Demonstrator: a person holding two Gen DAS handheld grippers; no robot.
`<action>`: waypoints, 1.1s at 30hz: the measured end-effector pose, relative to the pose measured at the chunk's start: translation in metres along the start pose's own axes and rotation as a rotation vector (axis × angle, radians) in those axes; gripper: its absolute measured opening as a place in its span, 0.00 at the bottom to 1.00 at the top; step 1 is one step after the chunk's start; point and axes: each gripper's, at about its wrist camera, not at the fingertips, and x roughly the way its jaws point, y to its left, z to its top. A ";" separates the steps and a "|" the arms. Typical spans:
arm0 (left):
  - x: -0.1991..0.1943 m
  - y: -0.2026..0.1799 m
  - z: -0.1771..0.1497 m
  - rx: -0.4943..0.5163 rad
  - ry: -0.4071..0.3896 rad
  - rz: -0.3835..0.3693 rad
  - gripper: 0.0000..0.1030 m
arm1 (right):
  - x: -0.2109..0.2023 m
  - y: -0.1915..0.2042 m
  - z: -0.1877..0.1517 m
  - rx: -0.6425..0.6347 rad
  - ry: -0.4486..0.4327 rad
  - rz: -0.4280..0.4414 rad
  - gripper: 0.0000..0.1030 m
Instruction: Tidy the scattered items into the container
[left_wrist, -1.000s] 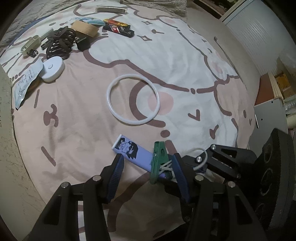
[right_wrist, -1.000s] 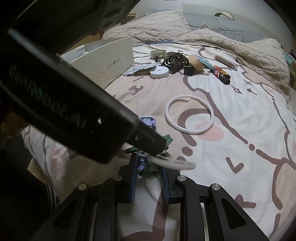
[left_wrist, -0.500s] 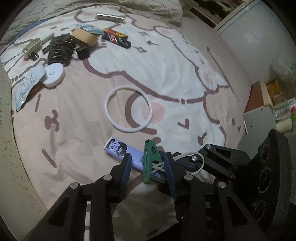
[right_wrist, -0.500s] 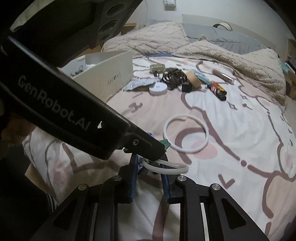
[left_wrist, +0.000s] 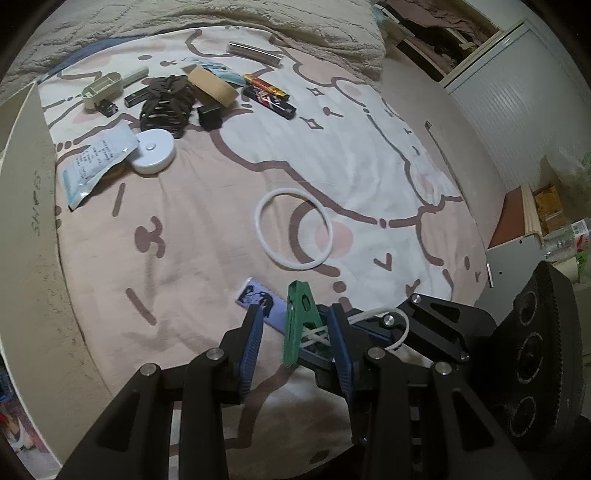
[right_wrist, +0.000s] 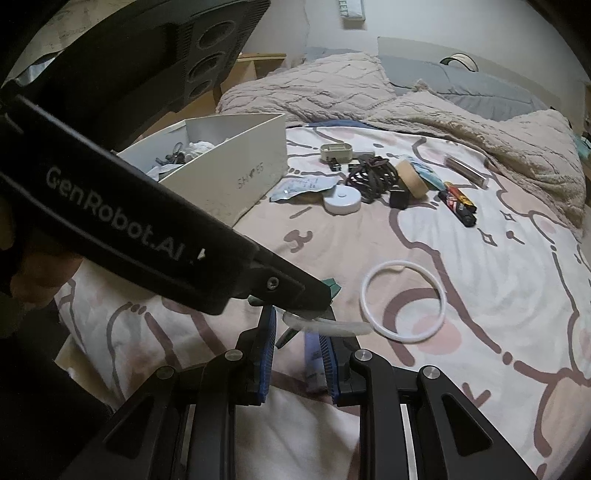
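Left gripper (left_wrist: 295, 343) clamps the green peg (left_wrist: 301, 325); right gripper (right_wrist: 297, 354) grips a purple packet (right_wrist: 314, 365). Only the right view shows the box (right_wrist: 236, 177), far beyond its jaws, holding small clutter. Ring (left_wrist: 293, 229) lies ahead.

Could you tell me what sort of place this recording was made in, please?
Most likely a bedroom at home. The small items lie on a bed with a cartoon-print sheet, a knitted blanket is bunched up at the far end, and a grey pillow lies behind it.
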 end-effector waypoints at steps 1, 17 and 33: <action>0.001 0.002 -0.001 0.003 0.009 0.023 0.35 | 0.001 0.002 0.000 -0.001 0.002 0.001 0.23; 0.014 0.033 -0.013 -0.060 0.050 0.119 0.35 | 0.015 0.004 -0.025 0.001 0.132 0.059 0.24; 0.018 0.025 -0.007 -0.026 0.039 0.200 0.52 | 0.019 -0.005 -0.031 0.022 0.173 0.081 0.24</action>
